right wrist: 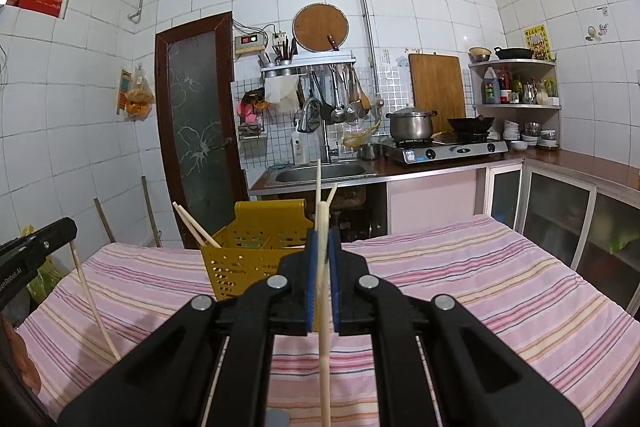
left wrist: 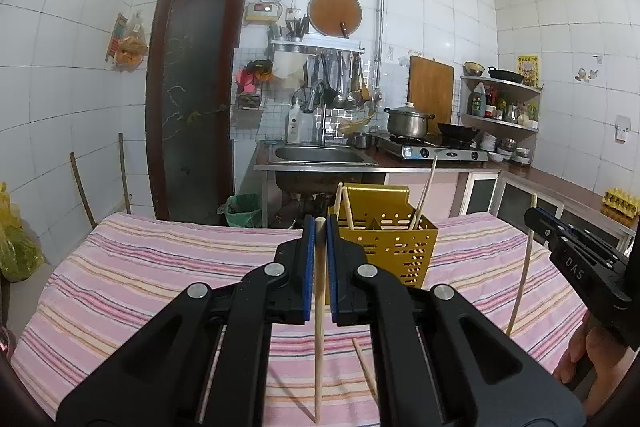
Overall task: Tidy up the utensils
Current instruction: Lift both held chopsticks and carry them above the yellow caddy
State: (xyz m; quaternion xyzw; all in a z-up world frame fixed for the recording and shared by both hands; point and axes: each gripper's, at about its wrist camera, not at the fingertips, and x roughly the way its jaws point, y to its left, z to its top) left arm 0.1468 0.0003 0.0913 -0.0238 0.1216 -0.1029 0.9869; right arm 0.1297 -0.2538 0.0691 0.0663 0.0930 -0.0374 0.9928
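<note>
We hold one wooden chopstick in each of our tongs, above the bench (left wrist: 160,267) with the pink striped cloth. The left tongs (left wrist: 320,227) are closed on a chopstick (left wrist: 319,327); it stands almost upright between the blue pads, and its lower end hangs down toward the cloth. The right tongs (right wrist: 322,239) are also closed on a chopstick (right wrist: 325,347), again nearly upright, with its top a little above the pads.

The yellow utensil holder (left wrist: 384,247) stands on the bench just behind both tongs. It has several compartments and already carries some chopsticks: two lean out at its left side (right wrist: 192,227) and at least one more leans at its right side (left wrist: 424,199). One loose chopstick (left wrist: 364,363) lies on the cloth near the left tongs, partly hidden by them.

We judge that the step in hand is to carry the two gripped chopsticks to the holder, so the task is somewhere in the middle. The next move calls for lifting each stick until its lower end is above the rim, then bringing it over a compartment and lowering it before the pads let go. The two tongs are near each other, so it seems safer to go one after the other. After that the loose chopstick on the cloth remains to pick up.
</note>
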